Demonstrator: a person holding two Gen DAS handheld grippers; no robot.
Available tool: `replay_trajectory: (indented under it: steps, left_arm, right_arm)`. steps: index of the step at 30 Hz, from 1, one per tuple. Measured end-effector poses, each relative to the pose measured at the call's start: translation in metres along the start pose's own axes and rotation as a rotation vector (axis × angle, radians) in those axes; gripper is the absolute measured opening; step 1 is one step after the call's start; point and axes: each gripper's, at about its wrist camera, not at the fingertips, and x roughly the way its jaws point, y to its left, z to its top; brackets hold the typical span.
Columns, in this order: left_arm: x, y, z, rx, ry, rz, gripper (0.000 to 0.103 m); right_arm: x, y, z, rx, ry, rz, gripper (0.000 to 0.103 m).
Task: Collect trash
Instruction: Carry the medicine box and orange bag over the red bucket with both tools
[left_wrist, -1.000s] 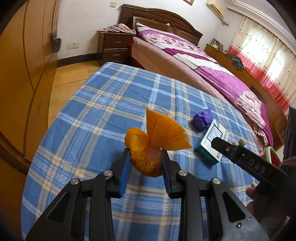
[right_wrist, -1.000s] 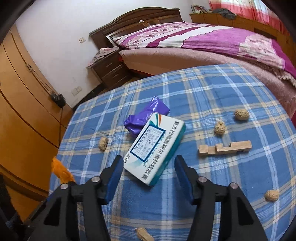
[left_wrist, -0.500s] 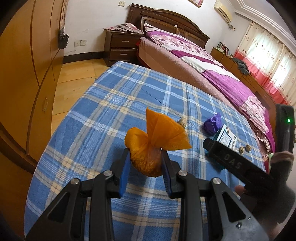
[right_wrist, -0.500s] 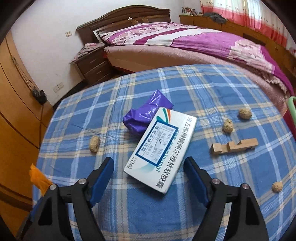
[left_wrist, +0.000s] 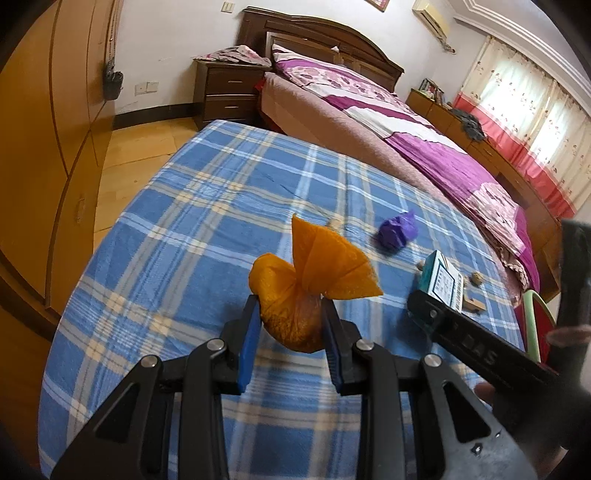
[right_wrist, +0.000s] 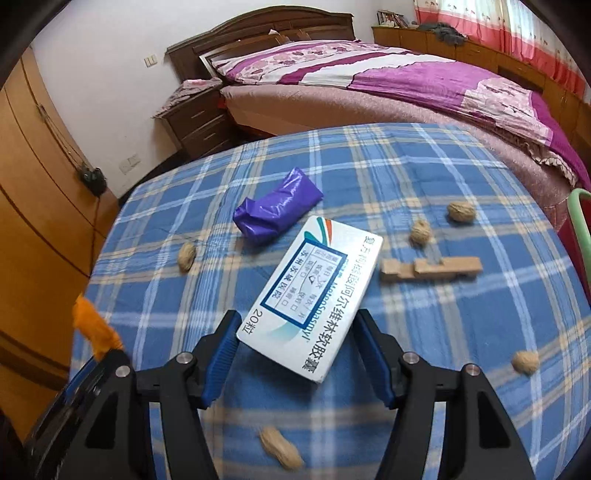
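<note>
Your left gripper is matte black plastic, built from angular linkage arms with triangular cut-outs. Silver round screws dot each pivot. The fingers wear bright blue pads on their inner faces. Your right gripper matches it: same black frame, same silver screw heads, same ribbed blue pads. In the left wrist view its side shows as a long black bar with pale embossed lettering, too blurred to read. Beside it, a sliver of your right hand shows bare skin.
</note>
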Motion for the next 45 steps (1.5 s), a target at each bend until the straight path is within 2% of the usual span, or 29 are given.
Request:
replay_trajectory:
  steps: [10,18,31,45]
  left_arm:
    - [-0.02,-0.029,-0.008,0.054,-0.008,-0.046,0.032]
    - [-0.037,-0.059,-0.016,0.106,-0.007,-0.1,0.032]
    - [-0.056,-0.113,-0.033,0.205,0.021,-0.187,0.032]
    - [-0.064,-0.193,-0.052,0.343,0.058,-0.279,0.032]
  right_arm:
    - [-0.061,-0.03,-0.016,-0.004,-0.055,0.075,0.065]
    - [-0.105,-0.064,-0.033,0.029,-0.11,0.089,0.065]
    - [-0.158,-0.134,-0.054,0.128,-0.19,0.035,0.065]
    - [-0.19,-0.203,-0.064,0.235,-0.257,-0.032,0.065]
